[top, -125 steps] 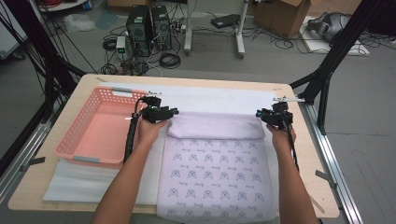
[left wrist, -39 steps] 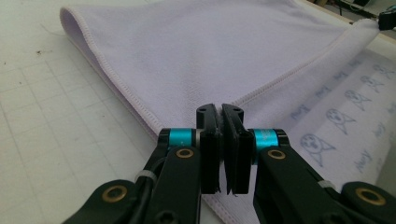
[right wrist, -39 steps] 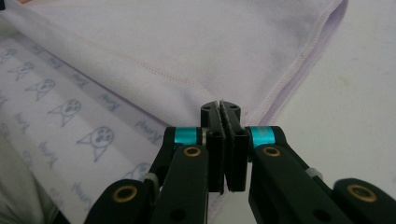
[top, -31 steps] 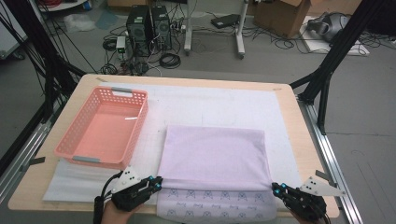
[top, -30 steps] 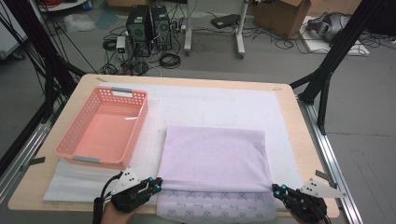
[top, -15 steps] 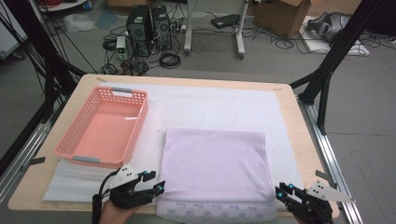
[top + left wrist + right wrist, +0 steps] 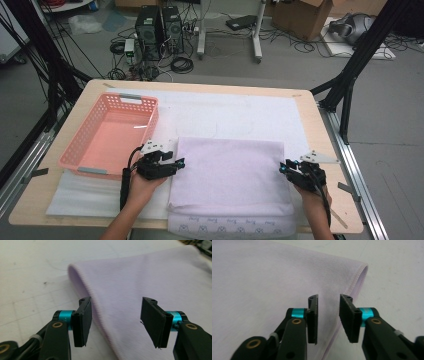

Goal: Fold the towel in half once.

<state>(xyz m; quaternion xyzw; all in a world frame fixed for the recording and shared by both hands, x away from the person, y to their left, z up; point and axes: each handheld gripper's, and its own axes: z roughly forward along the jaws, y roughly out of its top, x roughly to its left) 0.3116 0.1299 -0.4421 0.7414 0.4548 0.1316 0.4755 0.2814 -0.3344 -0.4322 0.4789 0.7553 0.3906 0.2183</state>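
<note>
Our left claw (image 7: 176, 163) stands wide apart at the left edge of the folded lilac towel (image 7: 230, 172), just right of the pink basket (image 7: 111, 135). Our right claw (image 7: 283, 167) is narrowly parted at the towel's right edge, gripping nothing.

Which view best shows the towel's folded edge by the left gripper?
Left gripper view: the lilac towel shows its rounded fold up close between the open left gripper jaws. High view gives the whole towel, fold flat. Right gripper view shows the opposite stitched edge.
</note>
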